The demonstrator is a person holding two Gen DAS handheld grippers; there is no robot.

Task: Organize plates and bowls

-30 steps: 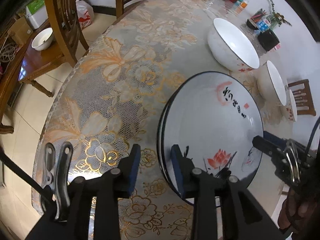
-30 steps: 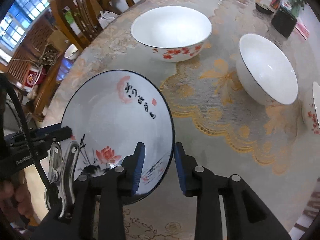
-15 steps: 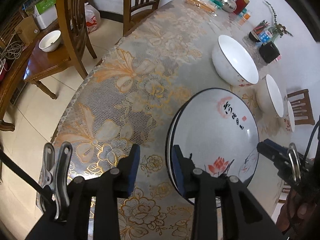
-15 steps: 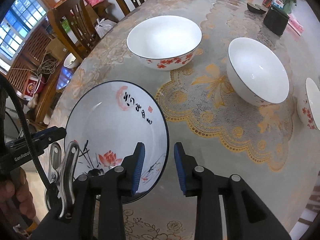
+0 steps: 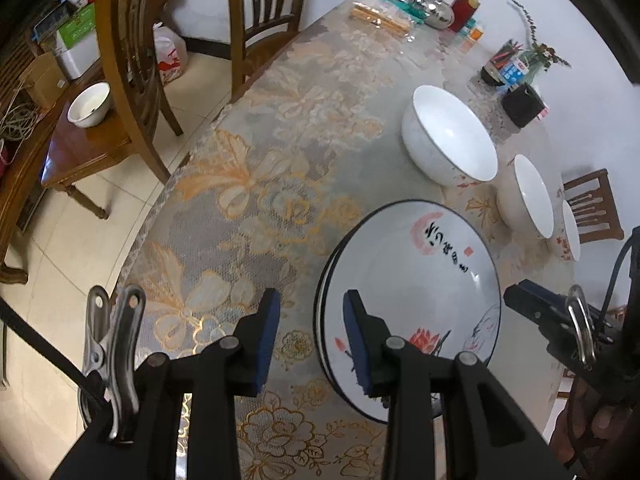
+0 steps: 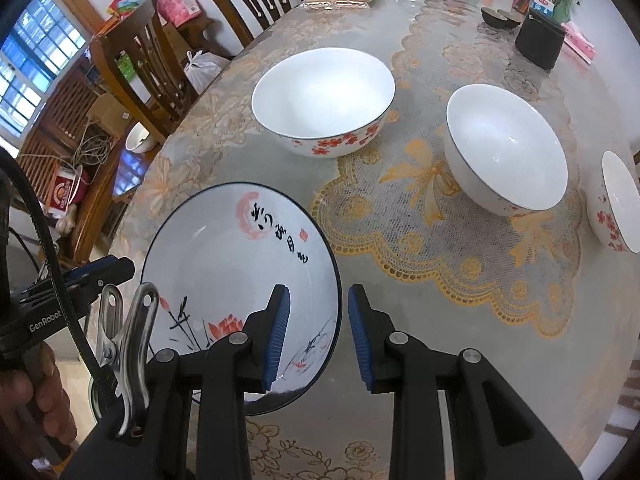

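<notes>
The left gripper (image 5: 309, 334) is open and holds nothing. The plates (image 6: 240, 264) sit stacked on the near surface (image 6: 420, 292), three bowls (image 6: 323, 96) farther right. They look hard, slippery, breakable; grab the rim. The right gripper (image 6: 318, 332) is open and empty too.

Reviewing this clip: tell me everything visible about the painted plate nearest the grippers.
The painted plate is round, shallow and glossy, seemingly ceramic, white with a thin dark rim. It carries black calligraphy, a pink brush mark, a small red seal, and a red lotus with ink stems. It lies flat on the lace-patterned tablecloth, and the left wrist view shows it topping a stack of similar plates. Both the left gripper and right gripper are open, straddling its rim without clamping.
</notes>
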